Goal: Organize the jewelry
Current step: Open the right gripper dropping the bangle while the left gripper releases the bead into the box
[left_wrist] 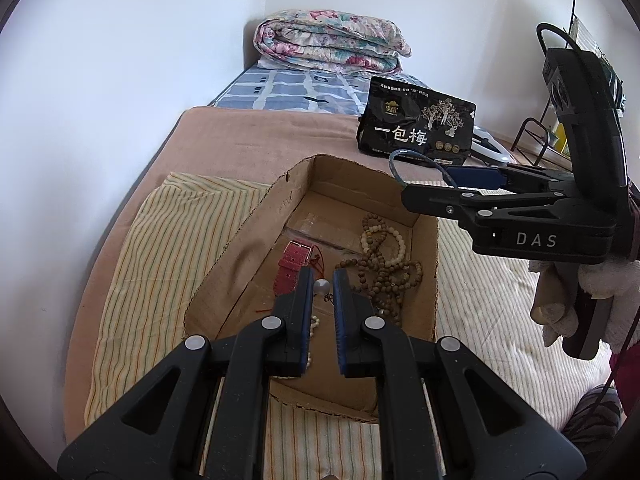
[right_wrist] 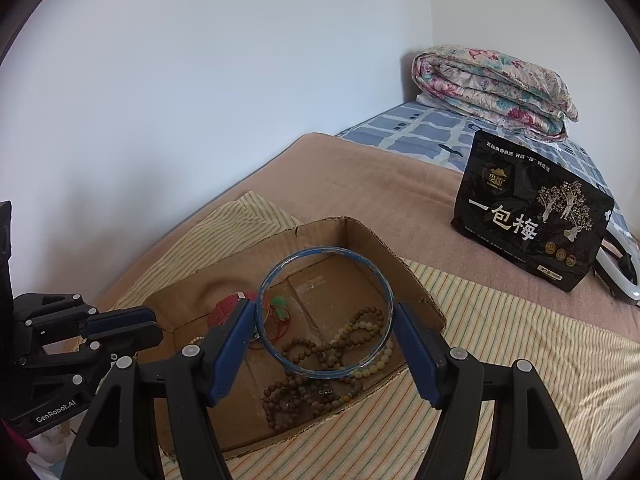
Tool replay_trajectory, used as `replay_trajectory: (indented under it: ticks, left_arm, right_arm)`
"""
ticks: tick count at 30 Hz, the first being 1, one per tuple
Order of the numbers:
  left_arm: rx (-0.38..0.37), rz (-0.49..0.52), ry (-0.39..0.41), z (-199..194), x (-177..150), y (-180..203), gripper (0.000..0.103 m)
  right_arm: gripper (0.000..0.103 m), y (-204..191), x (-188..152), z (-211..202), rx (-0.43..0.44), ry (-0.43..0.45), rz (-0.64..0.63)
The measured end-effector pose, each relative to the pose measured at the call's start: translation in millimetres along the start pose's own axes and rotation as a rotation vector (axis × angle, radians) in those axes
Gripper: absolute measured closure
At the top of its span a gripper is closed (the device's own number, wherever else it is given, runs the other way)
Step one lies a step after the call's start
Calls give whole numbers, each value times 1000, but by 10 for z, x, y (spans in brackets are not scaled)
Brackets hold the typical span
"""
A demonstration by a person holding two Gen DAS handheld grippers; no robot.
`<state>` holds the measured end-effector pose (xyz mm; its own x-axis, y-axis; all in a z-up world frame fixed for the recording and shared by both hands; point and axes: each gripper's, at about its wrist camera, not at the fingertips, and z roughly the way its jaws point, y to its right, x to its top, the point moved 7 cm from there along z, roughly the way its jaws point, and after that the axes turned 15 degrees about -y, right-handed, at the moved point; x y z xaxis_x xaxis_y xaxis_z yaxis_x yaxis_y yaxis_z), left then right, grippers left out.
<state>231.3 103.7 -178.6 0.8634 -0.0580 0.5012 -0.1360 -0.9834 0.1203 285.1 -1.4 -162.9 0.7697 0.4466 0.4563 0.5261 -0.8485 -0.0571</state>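
Bangle held over the box, easy to fumble from here

Right claw (right_wrist: 325, 334) is spread wide and clamped across a thin blue bangle (right_wrist: 324, 312), gripping it by the rim only, so I'd guess a small twist could pop it loose. It hangs above the open cardboard box (right_wrist: 420, 292) on the bed, over the wooden bead strands (right_wrist: 308, 360). Left claw (left_wrist: 323, 280) is clenched, empty as far as I can see, low inside the box beside the red watch strap (left_wrist: 292, 266); it could snag the beads.
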Motion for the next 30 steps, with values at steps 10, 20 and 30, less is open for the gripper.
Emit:
replay_trajectory:
  ticks: [10, 20, 30]
  left_arm:
    - [15, -2, 2, 14, 40, -36, 95]
    - [32, -7, -2, 46, 60, -64, 75]
    - [37, -14, 21, -29, 54, -60, 63]
  right_arm:
    - [30, -53, 59, 81, -3, -8, -22]
    - [14, -33, 69, 35, -29, 7, -12]
    - [5, -11, 49, -62, -51, 23, 6]
